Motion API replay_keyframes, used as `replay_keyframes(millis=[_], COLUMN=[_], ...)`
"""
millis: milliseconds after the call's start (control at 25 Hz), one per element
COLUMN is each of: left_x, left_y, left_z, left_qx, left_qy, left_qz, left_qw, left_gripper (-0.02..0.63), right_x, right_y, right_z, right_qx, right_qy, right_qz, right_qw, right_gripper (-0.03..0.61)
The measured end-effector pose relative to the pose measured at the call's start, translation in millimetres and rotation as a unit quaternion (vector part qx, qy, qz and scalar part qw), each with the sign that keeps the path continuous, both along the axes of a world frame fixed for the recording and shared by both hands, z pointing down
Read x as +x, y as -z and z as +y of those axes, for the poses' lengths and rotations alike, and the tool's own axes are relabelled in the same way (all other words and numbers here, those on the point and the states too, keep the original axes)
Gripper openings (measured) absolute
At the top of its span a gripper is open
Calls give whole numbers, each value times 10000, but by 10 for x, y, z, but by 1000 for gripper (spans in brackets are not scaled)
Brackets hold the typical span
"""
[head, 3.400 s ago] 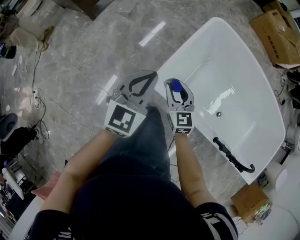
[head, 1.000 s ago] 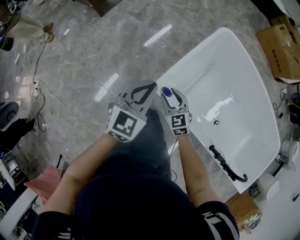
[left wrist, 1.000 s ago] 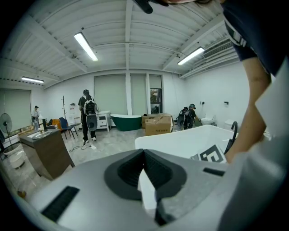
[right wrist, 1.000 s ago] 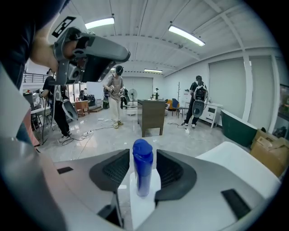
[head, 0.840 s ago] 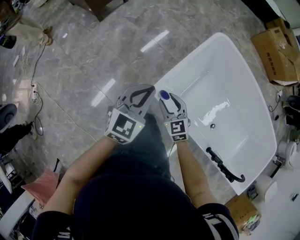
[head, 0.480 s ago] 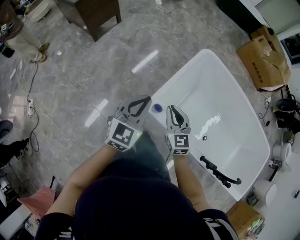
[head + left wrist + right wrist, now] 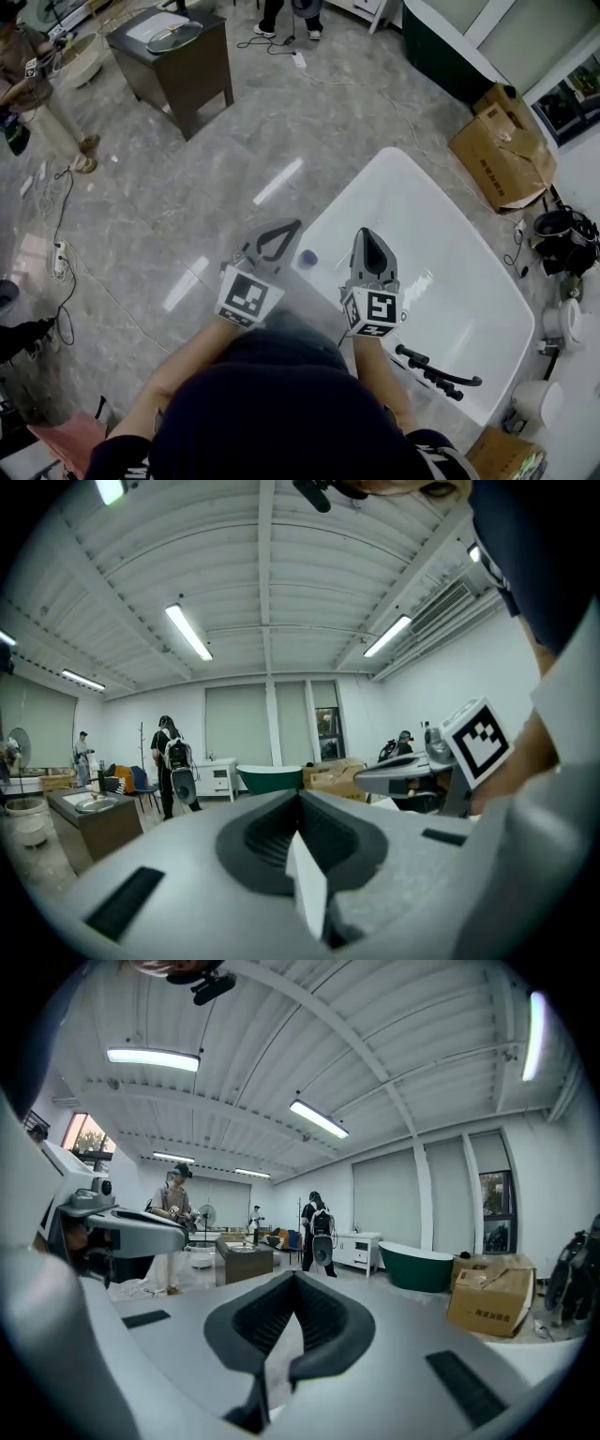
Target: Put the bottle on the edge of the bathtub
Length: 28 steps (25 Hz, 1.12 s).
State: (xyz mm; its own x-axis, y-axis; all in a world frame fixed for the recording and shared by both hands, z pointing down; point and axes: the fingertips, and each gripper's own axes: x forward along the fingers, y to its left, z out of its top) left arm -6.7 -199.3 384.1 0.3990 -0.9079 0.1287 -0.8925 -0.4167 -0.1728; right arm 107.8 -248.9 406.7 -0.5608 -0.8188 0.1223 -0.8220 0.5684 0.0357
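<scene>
The bottle (image 7: pixel 307 259), seen from above as a small white body with a blue cap, stands on the near-left rim of the white bathtub (image 7: pixel 412 161). No gripper touches it. My left gripper (image 7: pixel 284 226) hovers just left of the bottle, its jaws together and empty. Over the tub's inside, to the right of the bottle, my right gripper (image 7: pixel 367 236) is shut with nothing between its jaws. Both gripper views look out level across the room. In them the left gripper (image 7: pixel 298 799) and the right gripper (image 7: pixel 295 1279) each show closed, empty jaws. The bottle is not seen there.
A black faucet (image 7: pixel 437 368) lies on the tub's near-right rim. Cardboard boxes (image 7: pixel 502 148) stand beyond the tub's far end. At the far left is a dark cabinet (image 7: pixel 176 58), and a person (image 7: pixel 36 89) stands beside it. Cables and a power strip (image 7: pixel 58 260) lie on the marble floor.
The right gripper let go of the bottle, left it on the tub's rim, moved right over the tub and closed empty. The head view tilted up, showing more of the room.
</scene>
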Motion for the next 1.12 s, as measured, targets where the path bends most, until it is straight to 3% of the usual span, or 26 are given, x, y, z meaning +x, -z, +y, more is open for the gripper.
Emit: replay_keyframes(millis=[320,520,680,800,1120], left_x=[-395,-1064,-1707,-2122,-2837], left_y=[468,804,905,955,1187], left_z=[118,416,836,1199,2459], left_qx=[553,934,983,1026,1216], left_qy=[756,1781,2847,3537,5151], left_qz=[80,202,462,450,342], left_qw=[9956,9794,9524,9286,8478], left_gripper=[2,2,2,2,2], right_x=[-452,-1255,-1995,-2493,-3483], right_y=[512,789,957,1057,1327], right_z=[-98,-38,252,527,1407], right_qx=[352,562,717,796,859], right_qy=[542,1438,2416,3076,4452], right_qz=[-294,-444,-524,-578,-756], right_qw=[9975,9870,9663,9464,8881], right_gripper=[17,17,17,17,17])
